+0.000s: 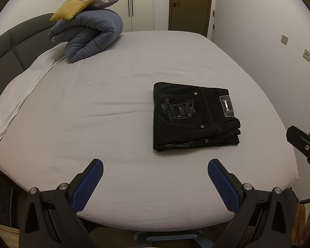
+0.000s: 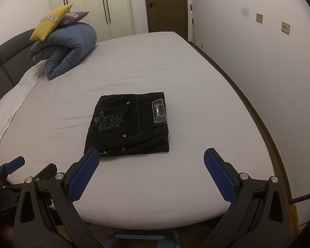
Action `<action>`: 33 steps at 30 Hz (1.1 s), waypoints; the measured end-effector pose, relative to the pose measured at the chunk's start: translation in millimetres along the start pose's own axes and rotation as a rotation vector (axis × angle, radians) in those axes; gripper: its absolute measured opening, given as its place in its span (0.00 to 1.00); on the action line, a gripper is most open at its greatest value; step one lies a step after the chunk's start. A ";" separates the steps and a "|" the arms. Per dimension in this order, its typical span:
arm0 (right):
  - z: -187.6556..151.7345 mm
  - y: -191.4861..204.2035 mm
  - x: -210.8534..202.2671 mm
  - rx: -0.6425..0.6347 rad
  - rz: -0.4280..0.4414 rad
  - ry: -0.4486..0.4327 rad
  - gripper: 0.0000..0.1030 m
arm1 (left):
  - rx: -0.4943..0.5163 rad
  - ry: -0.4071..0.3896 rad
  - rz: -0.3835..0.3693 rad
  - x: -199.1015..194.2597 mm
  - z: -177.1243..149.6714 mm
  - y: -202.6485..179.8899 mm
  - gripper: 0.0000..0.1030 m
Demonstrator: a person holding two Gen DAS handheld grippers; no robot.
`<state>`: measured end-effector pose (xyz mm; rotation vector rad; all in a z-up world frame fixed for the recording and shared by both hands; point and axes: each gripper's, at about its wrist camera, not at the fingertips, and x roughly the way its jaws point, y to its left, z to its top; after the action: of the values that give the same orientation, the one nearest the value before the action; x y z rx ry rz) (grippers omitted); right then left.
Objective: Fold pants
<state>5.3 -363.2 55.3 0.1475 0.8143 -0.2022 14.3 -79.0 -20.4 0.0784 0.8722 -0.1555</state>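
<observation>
Black jeans point(image 1: 193, 116) lie folded into a compact square on the bed point(image 1: 113, 111), back pocket print and waist patch facing up. In the right wrist view the same black jeans point(image 2: 129, 124) sit just beyond my fingers. My left gripper point(image 1: 155, 166) hovers open above the bed's near edge, left of and short of the jeans, holding nothing. My right gripper point(image 2: 152, 156) is open too, its left blue pad close to the jeans' near corner without gripping. The right gripper's fingers point(image 1: 301, 142) show at the left wrist view's right edge.
A rolled blue duvet point(image 1: 91, 35) with a yellow cushion point(image 1: 77, 4) on top sits at the headboard end, next to a white pillow point(image 1: 20, 91). A wall point(image 2: 258, 72) runs close along the bed's right side. Wardrobes and a door stand behind.
</observation>
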 end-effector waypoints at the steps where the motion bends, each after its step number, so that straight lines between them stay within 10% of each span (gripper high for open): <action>1: -0.2 0.8 0.6 0.000 0.000 0.000 1.00 | 0.000 0.002 -0.001 0.3 -0.1 0.3 1.00; 33: -3.0 12.2 6.5 -0.013 0.003 0.006 1.00 | -0.006 0.018 0.004 2.4 -3.7 5.6 1.00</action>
<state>10.4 -351.5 49.1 0.1373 0.8214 -0.1939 14.0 -73.3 -24.6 0.0764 0.8907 -0.1489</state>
